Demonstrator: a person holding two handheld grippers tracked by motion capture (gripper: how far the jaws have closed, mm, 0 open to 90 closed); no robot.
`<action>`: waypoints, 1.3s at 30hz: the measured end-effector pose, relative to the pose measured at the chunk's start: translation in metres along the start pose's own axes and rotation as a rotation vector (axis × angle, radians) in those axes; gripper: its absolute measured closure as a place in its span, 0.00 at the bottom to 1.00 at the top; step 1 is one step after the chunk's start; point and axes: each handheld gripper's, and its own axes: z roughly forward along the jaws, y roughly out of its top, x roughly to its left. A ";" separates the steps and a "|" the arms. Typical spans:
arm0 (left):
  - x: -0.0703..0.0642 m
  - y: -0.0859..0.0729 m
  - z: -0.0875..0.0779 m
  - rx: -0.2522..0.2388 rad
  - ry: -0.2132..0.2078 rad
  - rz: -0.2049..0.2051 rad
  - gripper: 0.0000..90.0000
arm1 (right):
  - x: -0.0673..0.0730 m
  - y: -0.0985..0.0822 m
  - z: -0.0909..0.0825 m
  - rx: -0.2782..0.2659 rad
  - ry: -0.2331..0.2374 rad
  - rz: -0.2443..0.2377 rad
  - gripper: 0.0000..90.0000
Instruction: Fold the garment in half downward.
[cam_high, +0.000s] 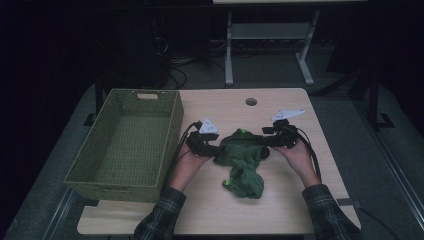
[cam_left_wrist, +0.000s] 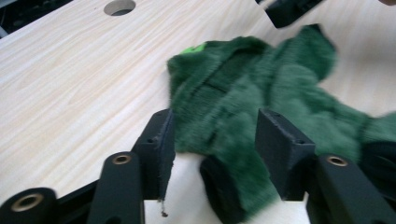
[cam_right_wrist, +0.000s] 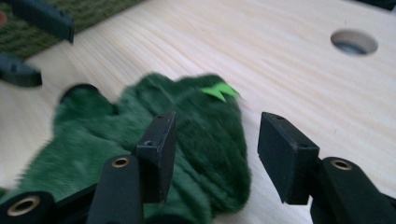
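A fuzzy dark green garment (cam_high: 242, 160) lies crumpled on the wooden table (cam_high: 280, 200), with a bright green tag (cam_right_wrist: 219, 91) near its far edge. My left gripper (cam_high: 216, 149) is at the garment's left end. In the left gripper view its jaws (cam_left_wrist: 215, 140) stand half apart with a fold of the garment (cam_left_wrist: 243, 93) between them. My right gripper (cam_high: 267, 141) is at the garment's right end. In the right gripper view it (cam_right_wrist: 215, 144) is open over the garment's edge (cam_right_wrist: 187, 140), with bare table between the cloth and the right pad (cam_right_wrist: 280, 154).
A green woven basket (cam_high: 175, 115) stands at the table's left, close beside my left hand. A round cable hole (cam_high: 251, 101) sits near the far edge. Beyond the table are a desk frame (cam_high: 230, 50) and cables on the dark floor.
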 end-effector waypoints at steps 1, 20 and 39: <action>0.003 0.000 0.003 0.004 -0.001 -0.001 0.56 | -0.003 -0.002 0.003 0.009 -0.003 0.005 0.52; 0.028 -0.005 0.065 0.072 -0.043 0.005 0.59 | -0.022 -0.020 0.037 0.086 0.007 0.045 0.55; 0.029 -0.005 0.073 0.109 -0.044 0.003 0.96 | -0.020 -0.020 0.041 0.091 0.015 0.039 0.96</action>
